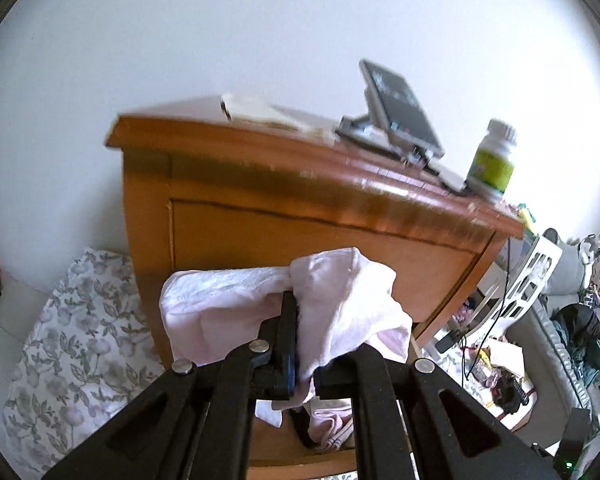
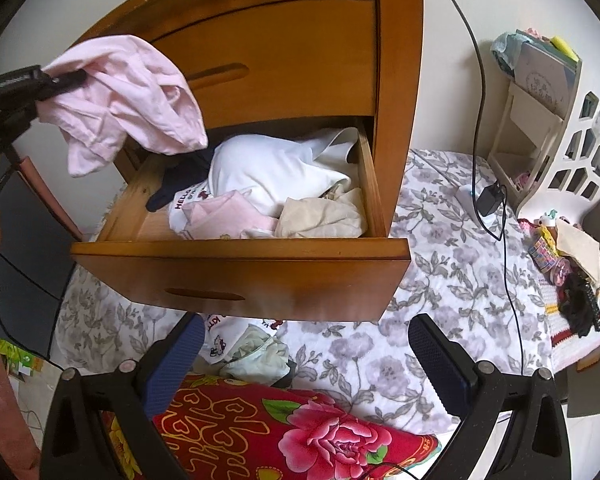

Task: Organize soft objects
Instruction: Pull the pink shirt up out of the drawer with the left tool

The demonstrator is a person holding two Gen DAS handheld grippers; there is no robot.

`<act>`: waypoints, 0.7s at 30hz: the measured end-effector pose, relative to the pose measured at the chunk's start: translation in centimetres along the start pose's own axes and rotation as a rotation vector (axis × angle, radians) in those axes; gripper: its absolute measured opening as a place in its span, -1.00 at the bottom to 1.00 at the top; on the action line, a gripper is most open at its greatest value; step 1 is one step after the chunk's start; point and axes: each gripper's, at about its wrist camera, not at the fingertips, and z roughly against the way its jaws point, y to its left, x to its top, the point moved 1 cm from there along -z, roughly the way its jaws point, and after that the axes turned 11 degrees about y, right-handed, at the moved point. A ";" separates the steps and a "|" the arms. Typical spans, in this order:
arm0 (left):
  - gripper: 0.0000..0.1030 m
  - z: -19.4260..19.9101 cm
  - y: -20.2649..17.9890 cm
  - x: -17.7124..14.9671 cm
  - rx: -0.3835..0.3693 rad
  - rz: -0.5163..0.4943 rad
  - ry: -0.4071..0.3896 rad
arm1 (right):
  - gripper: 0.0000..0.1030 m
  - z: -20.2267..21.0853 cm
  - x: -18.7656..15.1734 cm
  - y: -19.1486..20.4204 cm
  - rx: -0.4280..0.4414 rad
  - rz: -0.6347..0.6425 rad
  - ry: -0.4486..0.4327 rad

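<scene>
Your left tool (image 2: 66,76) pinches the pink garment (image 2: 128,100), light and limp; grip a bunched fold at 9 o'clock; right tool (image 2: 306,360) spread

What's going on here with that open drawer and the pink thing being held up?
A person is sorting clothes at a wooden nightstand. The left claw is shut on a pink garment, held in the air above the open bottom drawer, which holds a jumble of white, pink and cream clothes. The right claw is open and empty, hovering in front of the drawer over the floral bedspread.
</scene>
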 end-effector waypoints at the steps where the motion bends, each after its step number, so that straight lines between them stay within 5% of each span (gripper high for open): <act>1: -0.89 0.7 0.0 0.0 -0.001 -0.001 -0.011 | 1.00 0.1 -0.1 0.0 0.000 0.002 -0.003; 21: -0.89 12.4 -0.3 -2.8 -0.021 -0.016 -0.173 | 1.00 5.2 -2.6 1.8 0.007 0.031 -0.096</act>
